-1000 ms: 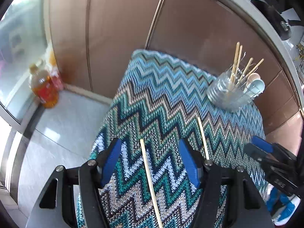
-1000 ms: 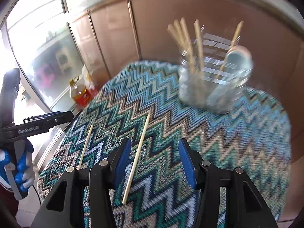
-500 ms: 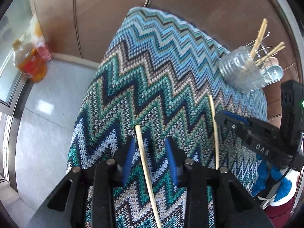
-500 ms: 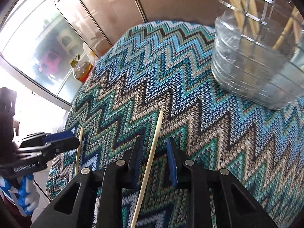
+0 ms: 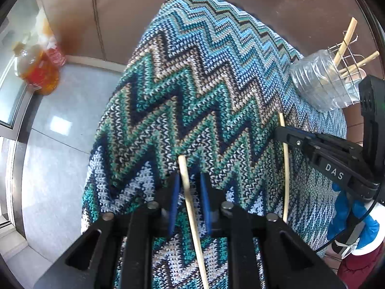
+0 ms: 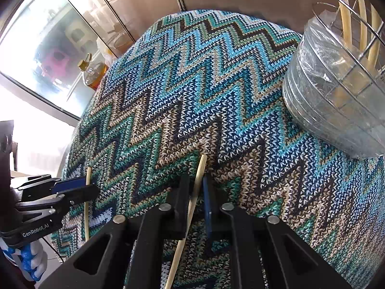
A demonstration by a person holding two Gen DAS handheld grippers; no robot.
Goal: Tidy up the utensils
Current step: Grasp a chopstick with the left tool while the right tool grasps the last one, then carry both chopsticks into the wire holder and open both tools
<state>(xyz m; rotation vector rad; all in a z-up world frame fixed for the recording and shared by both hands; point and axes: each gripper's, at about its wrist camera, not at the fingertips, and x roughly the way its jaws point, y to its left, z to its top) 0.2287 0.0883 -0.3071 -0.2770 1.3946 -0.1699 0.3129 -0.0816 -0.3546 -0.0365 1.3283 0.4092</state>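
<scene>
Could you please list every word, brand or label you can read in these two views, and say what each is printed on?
"DAS": white letters on the black body of the right tongs, seen from the left wrist view.
"GenRobot.AI": white letters on the black body of the left tongs, seen from the right wrist view.
The label on the oil bottle by the window is too blurred to read.

Only two bits of text — "DAS" on the right gripper, and "GenRobot.AI" on the left gripper.
</scene>
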